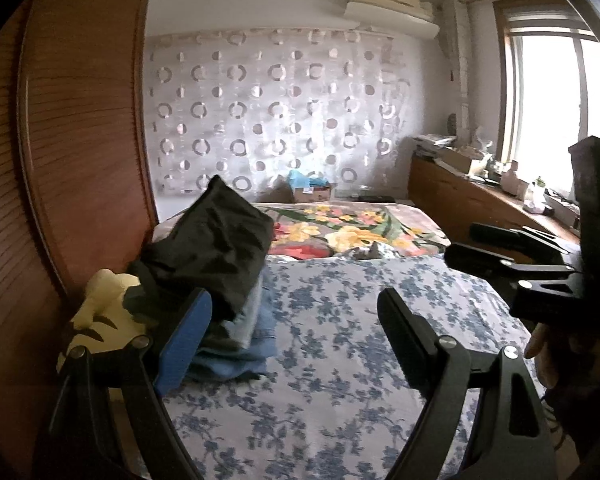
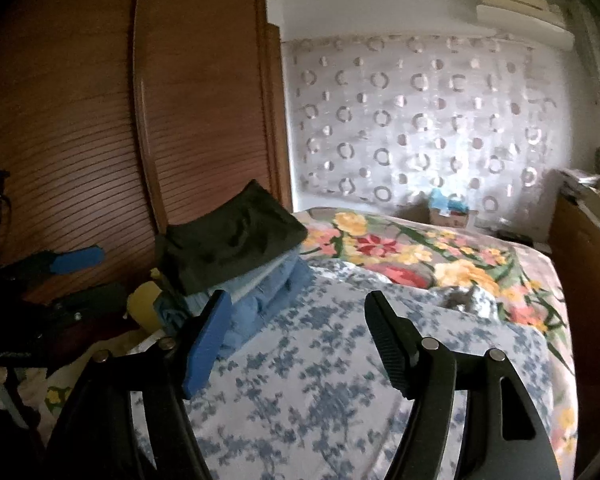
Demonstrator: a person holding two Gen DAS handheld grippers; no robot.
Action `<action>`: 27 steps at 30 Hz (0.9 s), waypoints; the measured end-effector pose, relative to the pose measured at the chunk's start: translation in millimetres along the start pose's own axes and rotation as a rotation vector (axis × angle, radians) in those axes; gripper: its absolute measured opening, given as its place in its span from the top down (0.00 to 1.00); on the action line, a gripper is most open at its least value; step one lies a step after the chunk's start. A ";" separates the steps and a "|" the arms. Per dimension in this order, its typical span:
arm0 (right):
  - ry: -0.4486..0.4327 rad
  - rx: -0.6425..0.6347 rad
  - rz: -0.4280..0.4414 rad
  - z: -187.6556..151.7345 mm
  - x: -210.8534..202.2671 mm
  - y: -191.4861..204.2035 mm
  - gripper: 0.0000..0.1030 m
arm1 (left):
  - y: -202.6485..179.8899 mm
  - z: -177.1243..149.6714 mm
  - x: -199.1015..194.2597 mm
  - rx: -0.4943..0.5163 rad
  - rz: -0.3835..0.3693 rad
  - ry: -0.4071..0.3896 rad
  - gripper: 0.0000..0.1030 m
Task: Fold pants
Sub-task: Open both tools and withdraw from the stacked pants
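Note:
Folded black pants (image 1: 216, 244) lie on top of a stack of folded blue and grey clothes (image 1: 244, 340) at the left edge of the bed; the stack also shows in the right wrist view (image 2: 228, 248). My left gripper (image 1: 296, 312) is open and empty, held above the blue floral sheet (image 1: 340, 360) to the right of the stack. My right gripper (image 2: 300, 312) is open and empty above the same sheet; it also shows at the right of the left wrist view (image 1: 466, 244). The left gripper appears at the left of the right wrist view (image 2: 66, 276).
A wooden louvred wardrobe (image 1: 80, 140) stands close on the left. A flowered blanket (image 1: 360, 228) covers the far half of the bed. A yellow soft toy (image 1: 104, 308) lies beside the stack. A cluttered wooden counter (image 1: 480, 192) runs under the window on the right.

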State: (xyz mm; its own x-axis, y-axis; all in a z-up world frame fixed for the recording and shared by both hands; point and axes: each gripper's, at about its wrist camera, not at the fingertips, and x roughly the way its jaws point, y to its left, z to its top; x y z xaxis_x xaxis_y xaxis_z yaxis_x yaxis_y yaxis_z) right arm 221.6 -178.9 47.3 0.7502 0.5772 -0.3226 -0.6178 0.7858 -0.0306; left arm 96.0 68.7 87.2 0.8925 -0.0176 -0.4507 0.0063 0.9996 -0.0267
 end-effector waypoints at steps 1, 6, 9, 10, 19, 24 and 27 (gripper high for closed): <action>-0.002 0.005 -0.012 -1.8 -5.0 2.2 0.28 | -4.8 -0.2 -1.8 0.004 -0.006 0.001 0.17; -0.023 0.041 -0.059 -10.9 -31.2 11.8 0.24 | -22.0 -2.5 -9.6 0.022 -0.032 -0.007 0.17; -0.030 0.064 -0.095 -15.9 -45.5 17.2 0.23 | -31.2 -2.5 -13.5 0.036 -0.040 -0.011 0.17; -0.034 0.071 -0.107 -17.1 -49.4 18.6 0.23 | -34.5 -1.9 -14.9 0.038 -0.043 -0.012 0.17; -0.064 0.114 -0.203 -29.1 -82.8 39.9 0.22 | -55.9 1.4 -28.9 0.054 -0.063 -0.030 0.17; -0.088 0.161 -0.258 -36.0 -98.4 50.7 0.21 | -65.7 6.7 -39.8 0.060 -0.062 -0.052 0.17; -0.096 0.183 -0.289 -40.2 -103.3 57.0 0.21 | -70.2 6.7 -47.4 0.059 -0.061 -0.067 0.17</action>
State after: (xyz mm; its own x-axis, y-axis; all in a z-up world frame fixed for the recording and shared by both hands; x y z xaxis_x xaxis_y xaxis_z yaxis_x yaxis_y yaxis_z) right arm 99.4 -202.7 40.8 0.9120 0.3361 -0.2352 -0.3302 0.9416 0.0654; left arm 56.3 -0.5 116.4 0.9177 -0.0794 -0.3892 0.0865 0.9962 0.0007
